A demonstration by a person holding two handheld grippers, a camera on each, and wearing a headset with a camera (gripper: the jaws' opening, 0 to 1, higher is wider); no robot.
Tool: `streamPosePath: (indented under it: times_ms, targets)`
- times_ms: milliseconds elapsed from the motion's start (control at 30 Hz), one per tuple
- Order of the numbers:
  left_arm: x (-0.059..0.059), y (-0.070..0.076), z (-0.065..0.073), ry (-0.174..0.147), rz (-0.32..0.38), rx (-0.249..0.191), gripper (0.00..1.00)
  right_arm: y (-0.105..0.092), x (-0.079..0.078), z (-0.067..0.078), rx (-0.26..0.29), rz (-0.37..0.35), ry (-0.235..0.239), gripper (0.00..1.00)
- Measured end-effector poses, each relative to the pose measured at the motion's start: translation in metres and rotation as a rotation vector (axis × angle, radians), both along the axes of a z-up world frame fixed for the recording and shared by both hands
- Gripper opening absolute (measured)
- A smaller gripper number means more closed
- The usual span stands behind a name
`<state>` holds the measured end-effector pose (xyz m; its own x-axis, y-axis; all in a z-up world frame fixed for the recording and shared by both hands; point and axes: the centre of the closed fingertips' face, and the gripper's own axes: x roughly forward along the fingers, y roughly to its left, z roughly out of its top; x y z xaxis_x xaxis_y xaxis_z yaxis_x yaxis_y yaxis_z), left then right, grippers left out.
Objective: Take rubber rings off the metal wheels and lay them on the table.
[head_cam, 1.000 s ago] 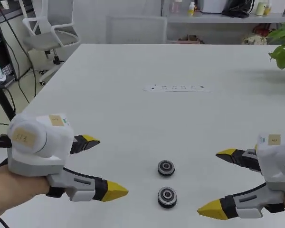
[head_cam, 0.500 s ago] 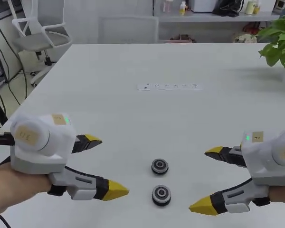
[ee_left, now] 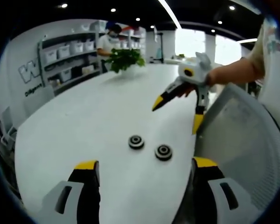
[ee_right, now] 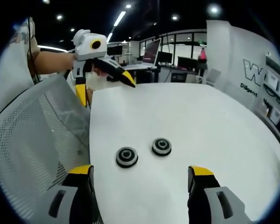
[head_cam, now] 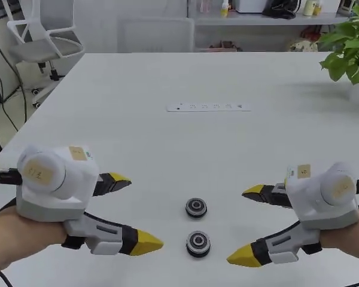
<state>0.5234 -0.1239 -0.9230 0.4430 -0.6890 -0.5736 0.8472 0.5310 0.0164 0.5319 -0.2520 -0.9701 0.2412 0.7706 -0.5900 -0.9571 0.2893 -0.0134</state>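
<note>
- The far wheel [head_cam: 195,207] and the near wheel [head_cam: 198,243] lie flat on the table [head_cam: 227,143], just beside each other and not touching.
- Each wheel has its black rubber ring fitted around the rim.
- Both wheels sit between the two sets of yellow fingertips and touch neither.
- Left gripper [head_cam: 133,210]: jaws spread wide, nothing held, tips pointing at the wheels.
- Right gripper [head_cam: 244,225]: jaws spread wide, nothing held, tips pointing at the wheels.
- A power strip [head_cam: 208,107] lies well beyond the fingertips.
- A plant [head_cam: 347,54] stands at the far right.
</note>
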Motion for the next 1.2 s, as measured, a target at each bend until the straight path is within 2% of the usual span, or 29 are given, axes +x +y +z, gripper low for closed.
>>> streamPosePath:
  times_ms: [67,100,200,367,600,700,800,967,1200]
  targets:
    - [0.000,-0.001,-0.001,0.016,0.000,-0.013,0.82,0.002,0.000,-0.001,0.002,0.005,0.003,0.80]
    - [0.000,-0.003,0.000,0.027,0.005,-0.037,0.82,0.003,0.001,-0.001,0.004,0.007,0.002,0.80]
    - [0.002,-0.003,0.000,0.032,0.012,-0.055,0.81,0.004,0.003,-0.003,0.006,0.005,0.009,0.79]
    - [0.005,-0.004,-0.006,0.039,0.008,-0.044,0.79,0.005,0.006,-0.008,-0.001,0.010,0.021,0.75]
    - [0.009,-0.010,-0.009,0.033,-0.013,-0.025,0.77,0.012,0.007,-0.013,0.000,0.023,0.037,0.72]
    - [0.010,-0.013,-0.008,0.037,-0.019,-0.031,0.76,0.014,0.007,-0.015,0.000,0.028,0.042,0.70]
    - [0.012,-0.015,-0.011,0.025,-0.035,-0.005,0.75,0.016,0.005,-0.017,-0.005,0.040,0.047,0.69]
    - [0.012,-0.019,-0.018,0.027,-0.058,0.018,0.74,0.020,0.001,-0.022,-0.014,0.068,0.052,0.64]
    - [0.011,-0.027,-0.022,0.033,-0.083,0.029,0.71,0.022,-0.002,-0.025,-0.025,0.094,0.056,0.58]
